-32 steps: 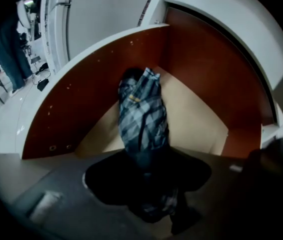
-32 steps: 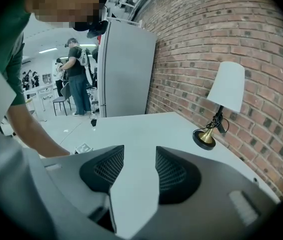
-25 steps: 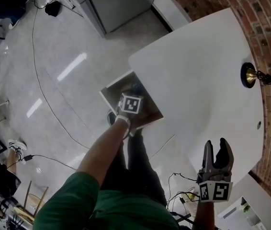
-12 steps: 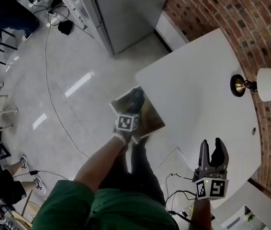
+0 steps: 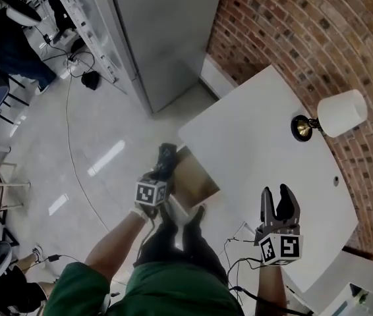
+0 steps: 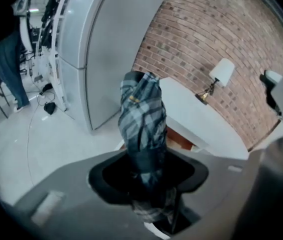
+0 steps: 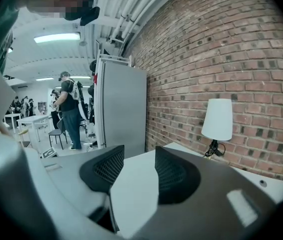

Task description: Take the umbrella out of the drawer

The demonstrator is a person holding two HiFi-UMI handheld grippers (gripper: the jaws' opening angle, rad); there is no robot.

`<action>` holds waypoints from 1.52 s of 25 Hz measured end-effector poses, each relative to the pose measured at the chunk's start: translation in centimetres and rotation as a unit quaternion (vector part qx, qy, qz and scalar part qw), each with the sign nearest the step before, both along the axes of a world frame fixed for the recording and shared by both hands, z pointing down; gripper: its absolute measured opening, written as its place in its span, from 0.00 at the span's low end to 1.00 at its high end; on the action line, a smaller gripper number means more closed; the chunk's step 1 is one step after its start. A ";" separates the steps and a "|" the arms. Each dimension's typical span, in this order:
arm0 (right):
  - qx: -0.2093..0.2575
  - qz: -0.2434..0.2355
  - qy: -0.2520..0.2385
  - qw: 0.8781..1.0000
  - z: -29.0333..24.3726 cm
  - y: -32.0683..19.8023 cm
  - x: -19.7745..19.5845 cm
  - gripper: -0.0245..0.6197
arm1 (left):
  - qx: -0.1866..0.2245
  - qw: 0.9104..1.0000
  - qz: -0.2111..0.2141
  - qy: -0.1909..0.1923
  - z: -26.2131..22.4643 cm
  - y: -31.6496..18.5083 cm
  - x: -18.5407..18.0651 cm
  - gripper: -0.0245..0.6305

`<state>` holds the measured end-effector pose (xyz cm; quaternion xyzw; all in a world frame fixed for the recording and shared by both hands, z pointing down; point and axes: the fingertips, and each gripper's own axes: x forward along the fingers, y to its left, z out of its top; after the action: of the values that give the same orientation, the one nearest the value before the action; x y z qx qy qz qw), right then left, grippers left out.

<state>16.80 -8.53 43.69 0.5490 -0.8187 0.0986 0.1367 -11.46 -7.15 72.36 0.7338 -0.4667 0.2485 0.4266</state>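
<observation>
Folded blue-grey plaid umbrella (image 6: pixel 141 116), clear of the open wooden drawer (image 5: pixel 196 182) and pinched in the left gripper (image 6: pixel 146 174).

Since a second ago, that gripper has come up from inside the drawer and now hangs over its front edge. Its jaws press on the umbrella's lower part, and the rest of the umbrella stands up from between them. The right gripper (image 7: pixel 136 171), spread with nothing between its jaws, sits higher than before over the near edge of the white table (image 5: pixel 265 143). The white-shaded brass lamp (image 5: pixel 340 114) stands near the red brick wall (image 5: pixel 285 25).
</observation>
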 end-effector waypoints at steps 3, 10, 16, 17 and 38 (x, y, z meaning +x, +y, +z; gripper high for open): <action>0.024 0.023 -0.013 0.999 -2.8 0.0 1.0 0.34 | 0.044 0.999 0.015 -0.008 -4.3 -1.7 -0.4 0.33; 0.068 0.059 -0.010 0.996 -7.6 1.8 2.7 0.34 | 0.141 0.982 0.123 -0.007 -12.6 -5.1 1.7 0.33; 0.076 0.088 -0.006 0.993 -8.2 3.8 4.7 0.34 | 0.196 0.955 0.221 -0.034 -16.6 -7.9 6.2 0.33; 0.080 0.092 -0.008 0.993 -8.3 4.0 5.1 0.34 | 0.204 0.949 0.236 -0.041 -17.0 -8.4 7.1 0.33; 0.115 0.170 -0.010 0.979 -11.1 5.5 22.6 0.34 | 0.141 0.874 0.426 -0.187 -11.7 -13.9 26.2 0.34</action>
<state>39.43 -3.07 32.62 0.6910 -0.7208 0.0313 0.0453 14.76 -21.01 60.67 0.8538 -0.2105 0.4700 0.0760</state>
